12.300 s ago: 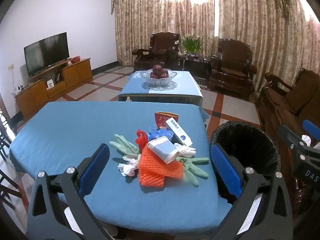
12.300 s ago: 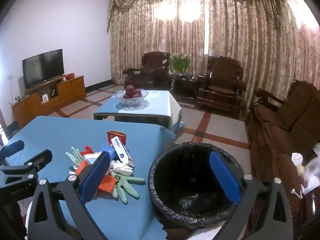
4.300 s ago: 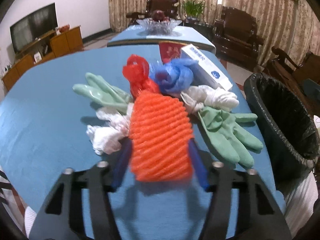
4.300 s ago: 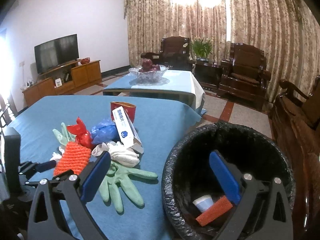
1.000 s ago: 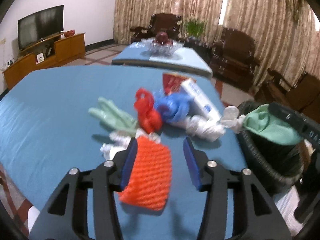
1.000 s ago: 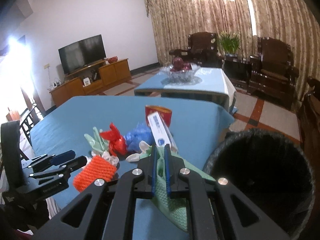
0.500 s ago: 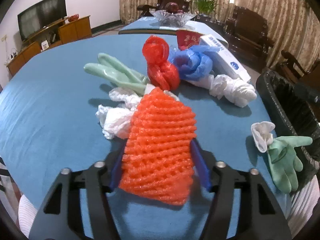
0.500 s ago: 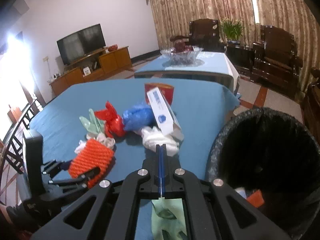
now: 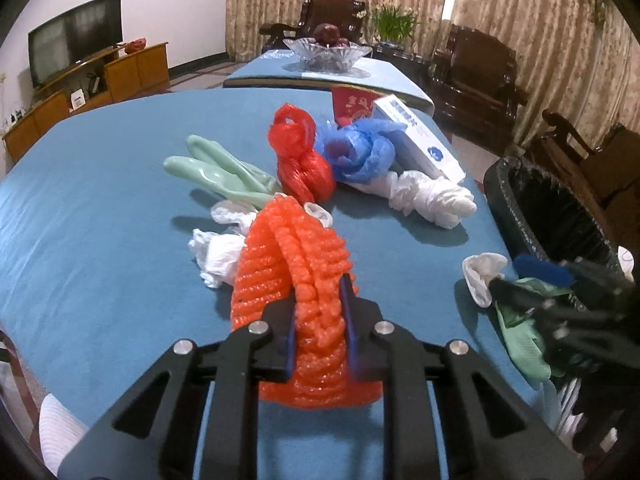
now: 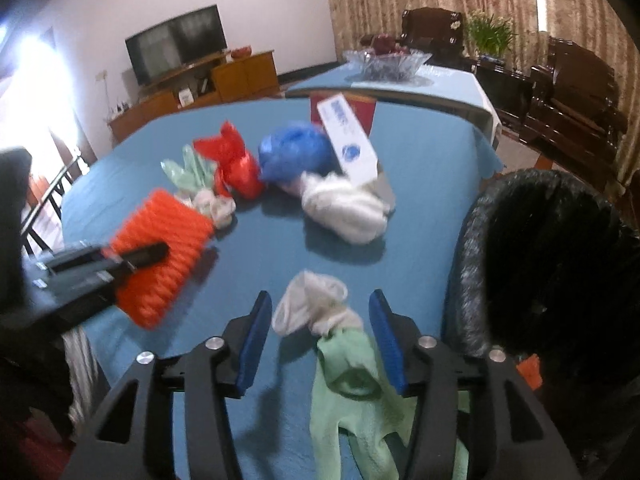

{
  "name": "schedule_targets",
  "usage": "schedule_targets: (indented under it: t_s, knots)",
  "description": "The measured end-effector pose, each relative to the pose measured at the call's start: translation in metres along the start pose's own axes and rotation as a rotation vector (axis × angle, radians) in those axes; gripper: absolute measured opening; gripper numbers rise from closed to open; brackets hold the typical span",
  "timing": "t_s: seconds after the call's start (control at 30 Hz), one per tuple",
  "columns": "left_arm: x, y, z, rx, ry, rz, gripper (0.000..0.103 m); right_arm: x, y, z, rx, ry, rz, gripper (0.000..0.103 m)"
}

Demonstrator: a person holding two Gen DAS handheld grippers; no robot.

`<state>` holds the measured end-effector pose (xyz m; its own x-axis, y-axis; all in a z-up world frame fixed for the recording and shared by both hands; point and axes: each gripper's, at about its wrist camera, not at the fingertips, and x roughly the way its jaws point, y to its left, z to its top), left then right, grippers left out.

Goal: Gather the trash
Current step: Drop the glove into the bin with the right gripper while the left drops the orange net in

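My left gripper (image 9: 320, 320) is shut on an orange foam net (image 9: 296, 272), squeezed between the blue pads just above the blue tablecloth; it also shows in the right wrist view (image 10: 160, 256). My right gripper (image 10: 324, 340) is open around a green glove with a white cuff (image 10: 340, 364) lying at the table's near right edge beside the black bin (image 10: 560, 260). The glove also shows in the left wrist view (image 9: 516, 320). Further back lie a red bag (image 9: 300, 160), a blue bag (image 9: 356, 152), white crumpled gloves (image 9: 428, 196), another green glove (image 9: 216, 172) and a white box (image 9: 420, 144).
The bin (image 9: 548, 208) stands against the table's right edge, lined with a black bag. A red paper cup (image 9: 352, 104) stands behind the pile. White tissue (image 9: 220, 252) lies left of the net. A second table with a fruit bowl (image 9: 326, 50) stands beyond.
My left gripper has closed tight on the orange net. My right gripper has opened, and the green glove now lies between its fingers at the table edge.
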<state>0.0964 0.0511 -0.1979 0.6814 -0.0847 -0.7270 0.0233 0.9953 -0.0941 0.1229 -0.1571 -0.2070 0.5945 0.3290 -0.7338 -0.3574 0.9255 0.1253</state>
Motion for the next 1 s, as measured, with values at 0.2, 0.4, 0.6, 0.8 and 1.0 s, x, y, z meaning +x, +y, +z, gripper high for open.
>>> schedule_targets:
  t_s: [0.2,0.4,0.6,0.8,1.0]
  knots:
    - [-0.008,0.002,0.005,-0.004,-0.018,-0.004,0.017,0.013,0.001,-0.012,-0.064,0.019,-0.047,0.052]
    - [-0.008,0.002,0.006,-0.002,-0.012,-0.002,0.017,0.015,0.004,-0.016,-0.115,0.024,-0.102,0.034]
    - [-0.016,-0.002,0.012,0.008,-0.036,-0.003,0.017,-0.002,0.002,-0.003,-0.094,-0.007,-0.055,0.027]
    - [-0.029,-0.011,0.022,0.019,-0.076,-0.012,0.017,-0.035,0.001,0.024,-0.020,-0.100,-0.001,0.026]
    - [-0.045,-0.028,0.043,0.031,-0.129,-0.052,0.017,-0.078,-0.009,0.058,0.047,-0.222,0.036,0.026]
